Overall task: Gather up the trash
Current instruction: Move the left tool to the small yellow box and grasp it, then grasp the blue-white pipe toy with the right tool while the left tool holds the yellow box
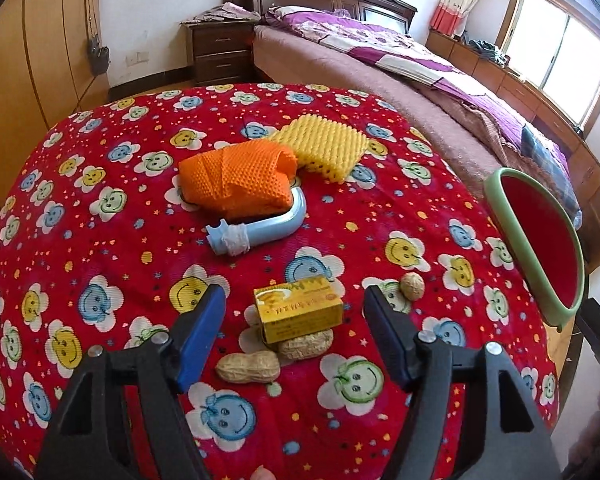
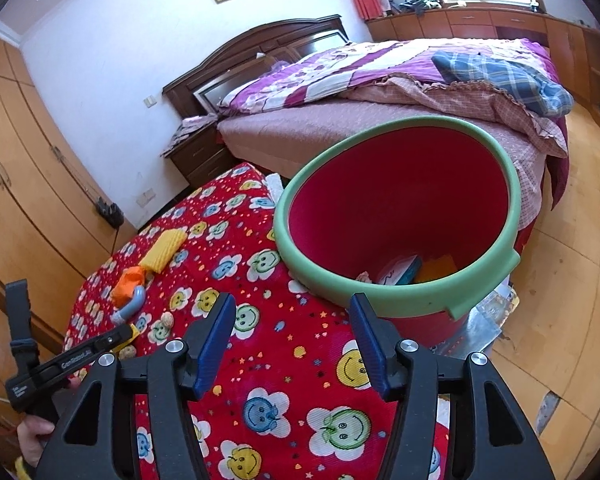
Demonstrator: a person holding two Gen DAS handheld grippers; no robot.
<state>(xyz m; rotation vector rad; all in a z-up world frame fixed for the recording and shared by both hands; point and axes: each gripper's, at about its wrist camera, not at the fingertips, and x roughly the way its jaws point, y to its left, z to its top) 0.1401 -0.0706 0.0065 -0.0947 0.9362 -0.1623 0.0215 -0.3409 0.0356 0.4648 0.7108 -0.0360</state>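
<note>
On the red smiley-flower cloth [image 1: 100, 240] lie a small yellow box [image 1: 300, 312], two peanuts [image 1: 248, 367] beside it, one more peanut [image 1: 412, 286], a light blue bent tube [image 1: 260, 228], orange foam netting [image 1: 236, 184] and yellow foam netting [image 1: 324, 146]. My left gripper [image 1: 294, 336] is open, its fingers on either side of the yellow box, just above it. My right gripper [image 2: 292, 340] is open and empty over the cloth, in front of the red bin with a green rim [image 2: 400, 296]. The bin holds some trash [image 2: 404, 270].
The bin stands at the table's right edge [image 1: 540, 248]. A bed [image 2: 380, 92] with purple bedding is behind the table, a nightstand [image 1: 220, 52] at its head, wardrobes [image 2: 28, 184] to the left, wooden floor [image 2: 572, 264] to the right.
</note>
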